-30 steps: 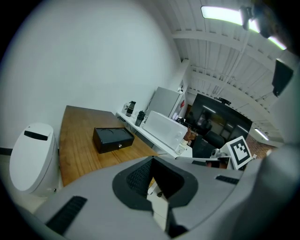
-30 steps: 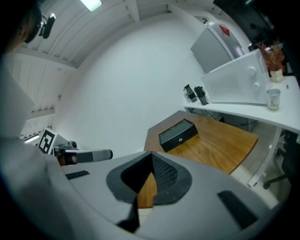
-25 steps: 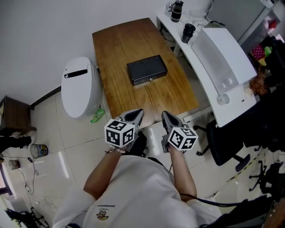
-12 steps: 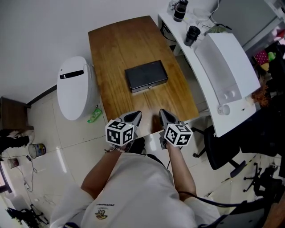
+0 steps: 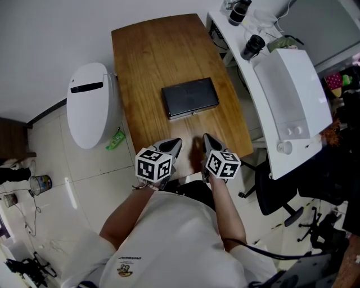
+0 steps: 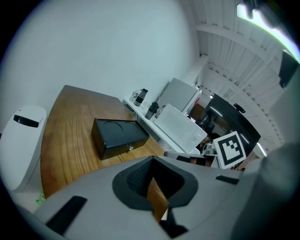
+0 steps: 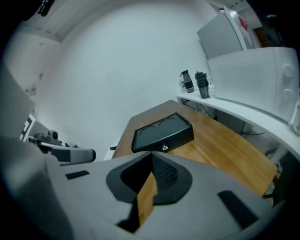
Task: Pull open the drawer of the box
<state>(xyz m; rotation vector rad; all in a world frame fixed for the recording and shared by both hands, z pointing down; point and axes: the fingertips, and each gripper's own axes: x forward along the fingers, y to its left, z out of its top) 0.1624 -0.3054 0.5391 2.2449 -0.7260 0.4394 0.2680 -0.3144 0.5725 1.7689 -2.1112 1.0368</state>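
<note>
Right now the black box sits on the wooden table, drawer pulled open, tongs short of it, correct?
The drawer is closed, front flush with the black box, per the right gripper view. The box sits on the wooden table, left tongs and right tongs short of it.

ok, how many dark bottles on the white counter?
2. One dark bottle stands by the white appliance's far end; the other sits farther back along the white counter. More may be out of frame.
</note>
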